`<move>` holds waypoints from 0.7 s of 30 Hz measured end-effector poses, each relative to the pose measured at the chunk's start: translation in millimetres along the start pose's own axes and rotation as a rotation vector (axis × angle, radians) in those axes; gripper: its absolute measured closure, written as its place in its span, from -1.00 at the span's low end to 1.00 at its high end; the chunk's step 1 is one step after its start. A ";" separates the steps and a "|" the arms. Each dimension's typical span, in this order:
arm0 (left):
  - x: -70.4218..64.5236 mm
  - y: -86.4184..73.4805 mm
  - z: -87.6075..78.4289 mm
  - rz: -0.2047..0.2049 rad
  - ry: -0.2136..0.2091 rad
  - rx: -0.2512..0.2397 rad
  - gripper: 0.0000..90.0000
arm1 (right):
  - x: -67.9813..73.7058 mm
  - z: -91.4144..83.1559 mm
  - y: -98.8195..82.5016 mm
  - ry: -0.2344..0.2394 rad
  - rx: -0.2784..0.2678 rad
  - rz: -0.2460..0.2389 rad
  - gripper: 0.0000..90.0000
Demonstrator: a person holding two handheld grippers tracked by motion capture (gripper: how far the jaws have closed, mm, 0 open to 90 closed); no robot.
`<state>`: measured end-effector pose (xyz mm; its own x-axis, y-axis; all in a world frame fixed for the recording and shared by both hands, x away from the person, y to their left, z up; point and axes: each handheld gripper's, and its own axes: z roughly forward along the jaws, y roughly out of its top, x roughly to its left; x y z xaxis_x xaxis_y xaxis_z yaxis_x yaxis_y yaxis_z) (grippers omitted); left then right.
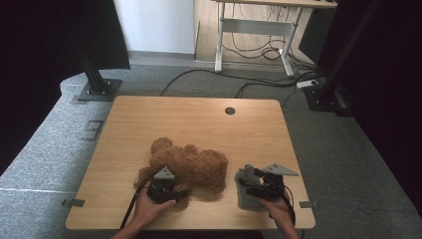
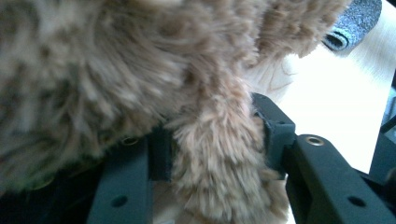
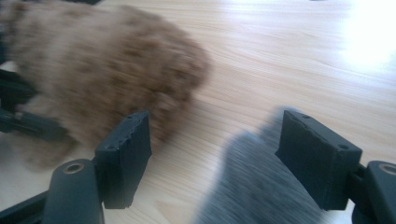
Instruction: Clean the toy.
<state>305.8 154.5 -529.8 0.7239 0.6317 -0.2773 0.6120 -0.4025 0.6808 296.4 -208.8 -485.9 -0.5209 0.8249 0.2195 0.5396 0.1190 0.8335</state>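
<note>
Plainly, both grips look loose, with the sock half free and the bear's limb barely caught.

Nearest, on the table's (image 1: 124, 209) front edge, the right gripper (image 1: 252, 180) is seen with its jaws apart over the grey sock (image 3: 254, 186); the cloth lies between the pads (image 3: 128, 149) without being pressed, so it could be dragged or snagged if the hand is lifted carelessly, or dropped in a crumpled heap. Just beside it, the left gripper (image 1: 180, 193) is set around a furry limb of the bear (image 2: 219, 172); the jaws stand partly apart and the fur looks only lightly touched, so the limb may slip out. Farther back, the bear's body (image 1: 191, 167) lies on its side mid-table, near the sock, and could be rolled or shoved by either pull.
</note>
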 end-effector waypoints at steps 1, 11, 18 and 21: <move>-0.5 -0.4 -1.0 0.000 0.002 -0.005 0.18 | 5.4 5.4 1.7 0.022 -0.001 -0.008 -0.44; -2.5 -2.9 -26.6 0.025 -0.017 -0.073 -0.10 | 57.8 60.0 9.2 0.081 0.063 -0.116 -0.60; 6.8 0.2 -61.0 0.015 0.036 -0.159 -0.20 | 60.2 73.0 9.1 0.061 0.075 -0.113 -0.65; 16.3 -0.6 -69.7 -0.011 0.062 -0.166 -0.21 | 57.6 74.4 9.0 0.070 0.078 -0.099 -0.66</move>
<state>295.1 211.2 -487.5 0.6934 0.6772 -0.2462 0.5549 -0.2839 0.7820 320.5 -119.1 -503.5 -0.6176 0.7666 0.1756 0.5318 0.2426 0.8114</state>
